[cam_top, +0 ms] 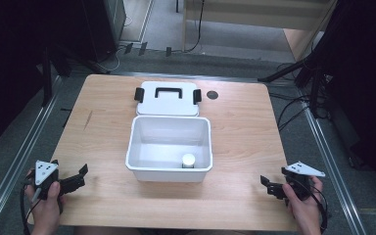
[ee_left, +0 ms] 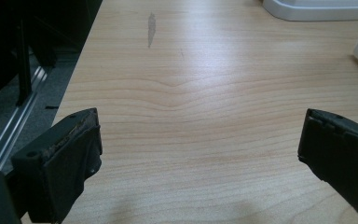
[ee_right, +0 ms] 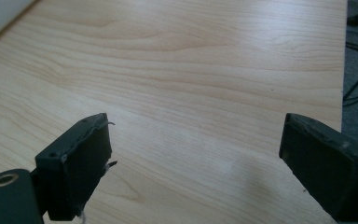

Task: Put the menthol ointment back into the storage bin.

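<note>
The white plastic storage box sits open in the middle of the desk, and every place here is given from it. It looks like thin, stiff moulded plastic: light, smooth and likely slippery against hard pads, so the rolled rim is probably the safest place to pinch, one wall at a time. Inside, against its near right corner, stands a small white-capped jar, upright; it seems light and rigid, best taken around its body or cap from above. The box's lid lies flat just behind the box, nearly touching its far rim, white with a black carry handle and a black latch at each end; the handle is probably the natural hold.

The left gripper rests near the box's near left side, jaws released and holding nothing. The right gripper lies off the box's near right side, jaws likewise spread wide over bare wood.
</note>
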Demonstrator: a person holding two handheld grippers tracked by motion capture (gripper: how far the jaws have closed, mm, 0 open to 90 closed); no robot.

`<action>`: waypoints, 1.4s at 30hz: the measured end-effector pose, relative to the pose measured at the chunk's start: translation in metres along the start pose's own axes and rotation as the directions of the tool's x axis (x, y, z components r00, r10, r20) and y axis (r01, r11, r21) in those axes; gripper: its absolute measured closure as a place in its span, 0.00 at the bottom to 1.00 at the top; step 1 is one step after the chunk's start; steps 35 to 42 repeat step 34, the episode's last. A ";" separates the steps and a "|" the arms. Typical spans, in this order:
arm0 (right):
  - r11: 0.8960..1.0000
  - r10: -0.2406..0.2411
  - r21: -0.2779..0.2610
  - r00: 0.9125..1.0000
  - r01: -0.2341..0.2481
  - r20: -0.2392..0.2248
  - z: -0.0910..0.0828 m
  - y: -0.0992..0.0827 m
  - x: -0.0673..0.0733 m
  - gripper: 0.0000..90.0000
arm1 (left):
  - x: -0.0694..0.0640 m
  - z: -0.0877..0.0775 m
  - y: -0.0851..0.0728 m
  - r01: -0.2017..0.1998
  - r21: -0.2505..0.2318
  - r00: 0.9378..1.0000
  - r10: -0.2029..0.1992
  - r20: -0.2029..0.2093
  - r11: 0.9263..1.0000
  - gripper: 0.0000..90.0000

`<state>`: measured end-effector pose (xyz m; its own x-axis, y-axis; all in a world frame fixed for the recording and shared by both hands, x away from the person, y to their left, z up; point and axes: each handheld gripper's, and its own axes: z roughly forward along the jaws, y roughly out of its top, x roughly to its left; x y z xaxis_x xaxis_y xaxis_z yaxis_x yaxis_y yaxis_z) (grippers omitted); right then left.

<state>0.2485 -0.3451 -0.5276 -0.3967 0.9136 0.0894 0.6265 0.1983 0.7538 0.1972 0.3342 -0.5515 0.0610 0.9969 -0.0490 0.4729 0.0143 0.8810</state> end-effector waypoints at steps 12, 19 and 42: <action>0.978 0.107 -0.183 0.994 -0.103 0.015 -0.010 -0.025 -0.018 0.11 | 0.000 0.000 0.000 0.005 -0.002 1.000 -0.005 0.002 1.000 0.00; 0.963 0.149 -0.235 0.987 -0.132 0.055 -0.013 -0.033 -0.021 0.12 | 0.000 0.000 0.000 0.004 -0.002 1.000 -0.004 0.002 1.000 0.00; 0.973 0.127 -0.204 0.987 -0.104 0.100 -0.010 -0.032 -0.016 0.14 | 0.000 0.000 0.000 0.005 -0.001 1.000 -0.005 0.005 1.000 0.00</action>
